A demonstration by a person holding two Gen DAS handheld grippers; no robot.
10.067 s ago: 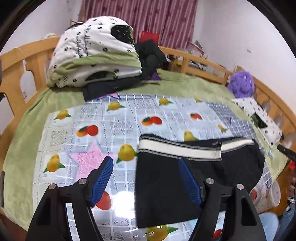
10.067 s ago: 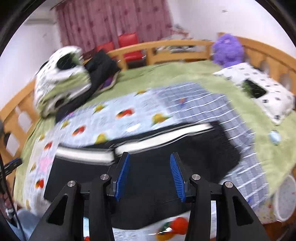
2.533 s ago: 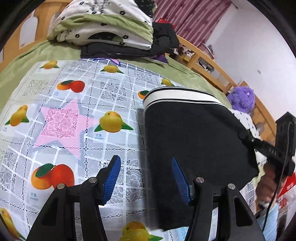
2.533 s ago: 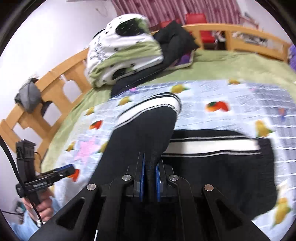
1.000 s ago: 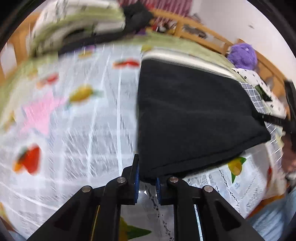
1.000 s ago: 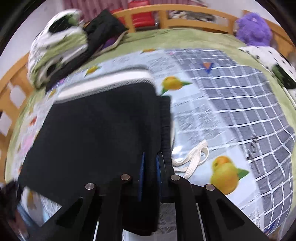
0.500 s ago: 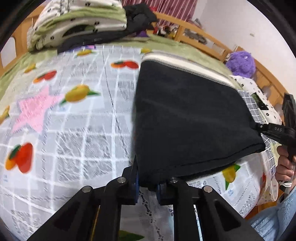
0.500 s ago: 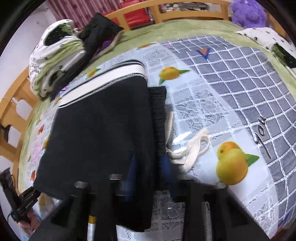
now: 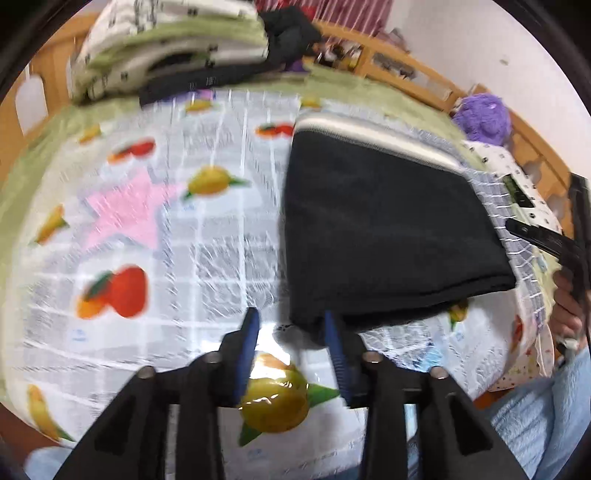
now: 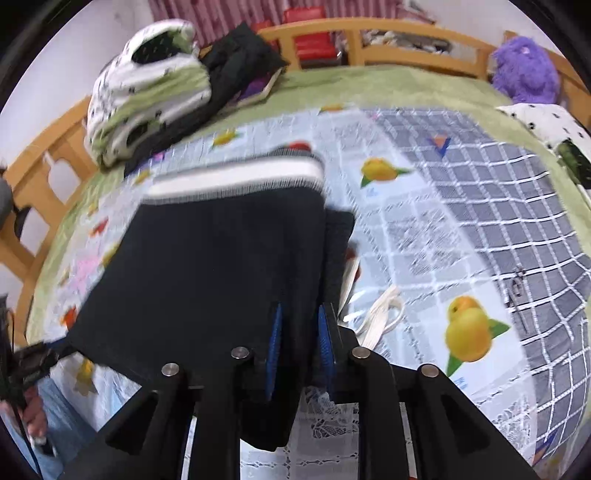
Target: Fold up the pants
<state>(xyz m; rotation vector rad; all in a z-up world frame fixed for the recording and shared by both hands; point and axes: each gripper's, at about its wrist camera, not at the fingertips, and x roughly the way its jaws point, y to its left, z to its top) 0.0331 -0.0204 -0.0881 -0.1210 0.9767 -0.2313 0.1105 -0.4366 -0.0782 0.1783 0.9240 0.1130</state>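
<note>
Folded black knit pants [image 9: 384, 229] flat on fruit-print tablecloth [image 9: 155, 258]; left gripper [image 9: 291, 332] and right gripper [image 10: 298, 332] jaws just opening, spread, cloth corners loose between.

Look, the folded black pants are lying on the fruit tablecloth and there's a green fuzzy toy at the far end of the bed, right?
Nearly. The fuzzy toy is purple, not green; the right wrist view shows it by the wooden bed rail. The folded black pants do lie on the fruit tablecloth.

A wooden-railed bed [image 10: 388, 31] stands before maroon curtains [image 10: 221, 14] and white walls [image 9: 480, 44].
</note>
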